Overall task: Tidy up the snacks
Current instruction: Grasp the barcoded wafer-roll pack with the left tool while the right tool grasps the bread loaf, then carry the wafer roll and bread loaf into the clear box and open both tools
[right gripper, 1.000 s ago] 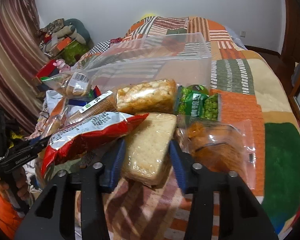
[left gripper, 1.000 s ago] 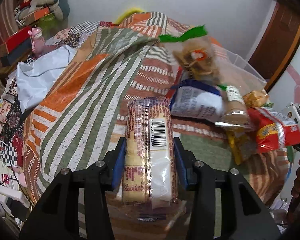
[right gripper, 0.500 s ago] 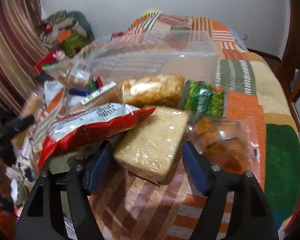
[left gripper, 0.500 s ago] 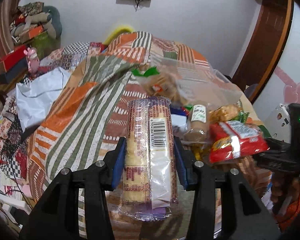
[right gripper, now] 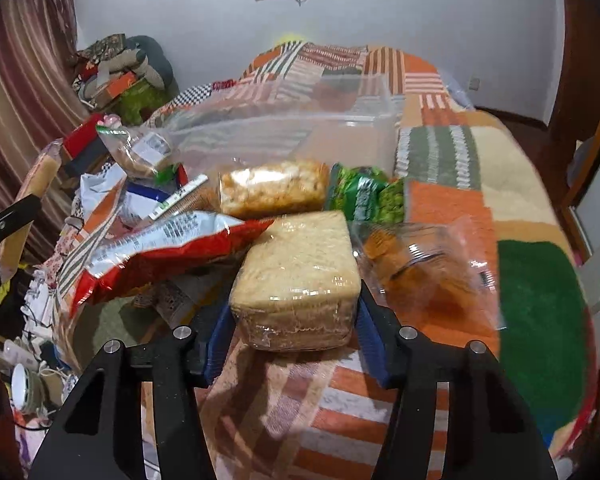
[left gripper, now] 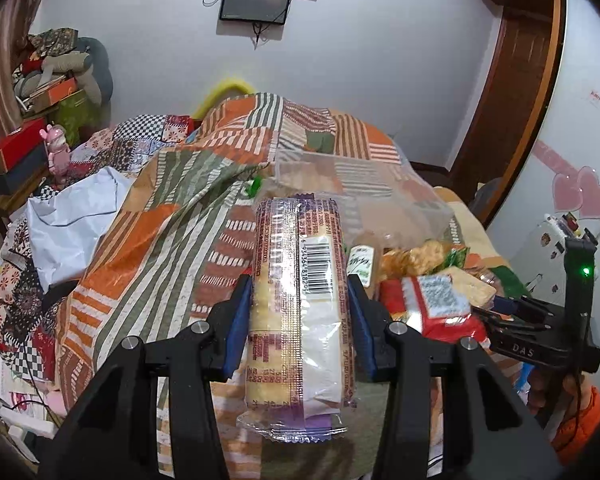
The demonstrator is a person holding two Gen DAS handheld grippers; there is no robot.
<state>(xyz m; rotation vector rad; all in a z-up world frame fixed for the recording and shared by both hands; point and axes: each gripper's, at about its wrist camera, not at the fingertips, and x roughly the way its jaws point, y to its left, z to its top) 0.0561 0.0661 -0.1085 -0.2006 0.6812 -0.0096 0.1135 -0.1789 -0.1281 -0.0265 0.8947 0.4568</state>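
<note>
Bedroom, white walls, a bed point(right gripper: 452, 208) under a patchwork quilt serving as the work surface; a dark screen point(left gripper: 256, 0) hangs on the far wall.

Left gripper point(left gripper: 300, 320): blue pads point(left gripper: 238, 320) pressed on both long sides of a biscuit roll point(left gripper: 300, 312), clear wrapper, barcode facing up. Roll lies lengthwise along the fingers, its near end sticking out past the pads toward the camera, held clear above the quilt.

Right gripper point(right gripper: 296, 320): jaws have just been closing after a wider opening. A clear-wrapped cake block point(right gripper: 300, 272) sits between them. Right pad point(right gripper: 370, 332) touches the block's lower corner; the left pad is partly hidden under the wrapper edge, so a firm grip cannot be confirmed. Block rests on the quilt.

Around the block: red bag point(right gripper: 168, 256) overlapping its left edge, printed white back facing up; orange snack pack point(right gripper: 424, 268) just beside it on the right; green pack point(right gripper: 364, 196) and yellow crisp pack point(right gripper: 272, 188) behind it. Further back, a clear plastic bin point(right gripper: 300, 120) on the quilt. A tied bag with a green closure point(right gripper: 136, 148) sits left of the bin.

In the left wrist view the same pile shows at right, with the right gripper's body and a green light point(left gripper: 586, 271) beyond it. Cluttered boxes point(left gripper: 16, 152) stand at far left.
</note>
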